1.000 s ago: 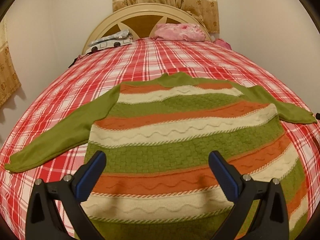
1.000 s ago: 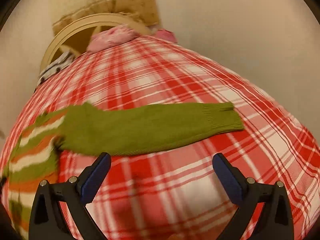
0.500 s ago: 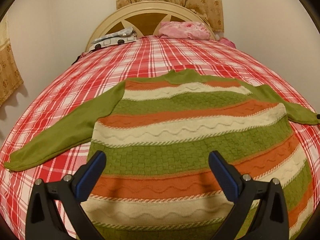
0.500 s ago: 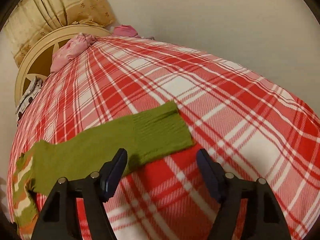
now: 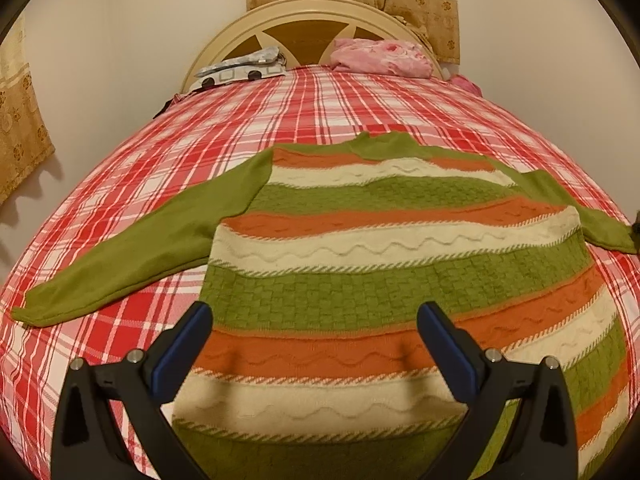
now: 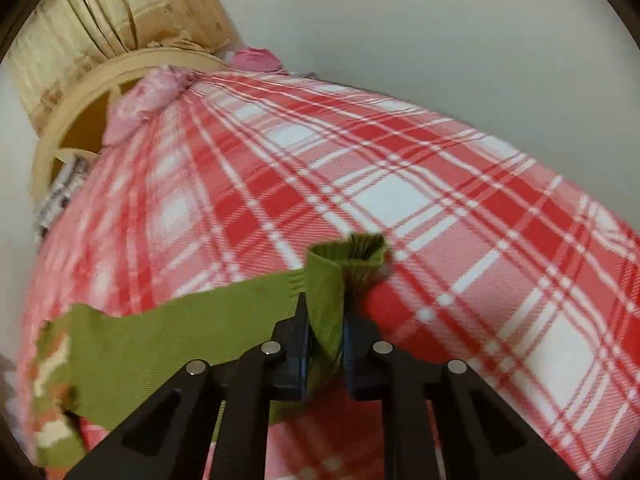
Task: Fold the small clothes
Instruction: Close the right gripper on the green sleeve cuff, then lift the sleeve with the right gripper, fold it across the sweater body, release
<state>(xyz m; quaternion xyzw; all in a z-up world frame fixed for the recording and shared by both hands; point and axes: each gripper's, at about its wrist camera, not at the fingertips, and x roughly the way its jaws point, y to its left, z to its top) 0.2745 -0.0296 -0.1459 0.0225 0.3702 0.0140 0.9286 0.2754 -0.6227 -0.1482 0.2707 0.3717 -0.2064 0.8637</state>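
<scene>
My right gripper (image 6: 325,336) has just been closing, and its jaws now pinch the ribbed cuff (image 6: 352,258) of the green sleeve (image 6: 180,340), the knit bunched up in a fold between the pads. My left gripper (image 5: 314,334) hangs with its jaws wide apart over the sweater's lower body, gripping nothing.

The sweater (image 5: 400,264) lies flat on the red plaid bedspread (image 5: 280,112), collar toward the headboard (image 5: 312,20), both sleeves spread outward. It's a thick knit: basket-weave green bands, wavy cable lines across cream and orange stripes, twisted cord edging between them. The sleeves look plainer and thinner.

I judge it soft, floppy and fairly light, with enough bulk to hold a crease poorly. The cuff is a good hold, since the ribbing is dense and won't slip; the sleeve should trail limply behind it. The bedspread looks smooth enough for the knit to drag across, though motion blur on the right view makes the sleeve's far end hard to read.
</scene>
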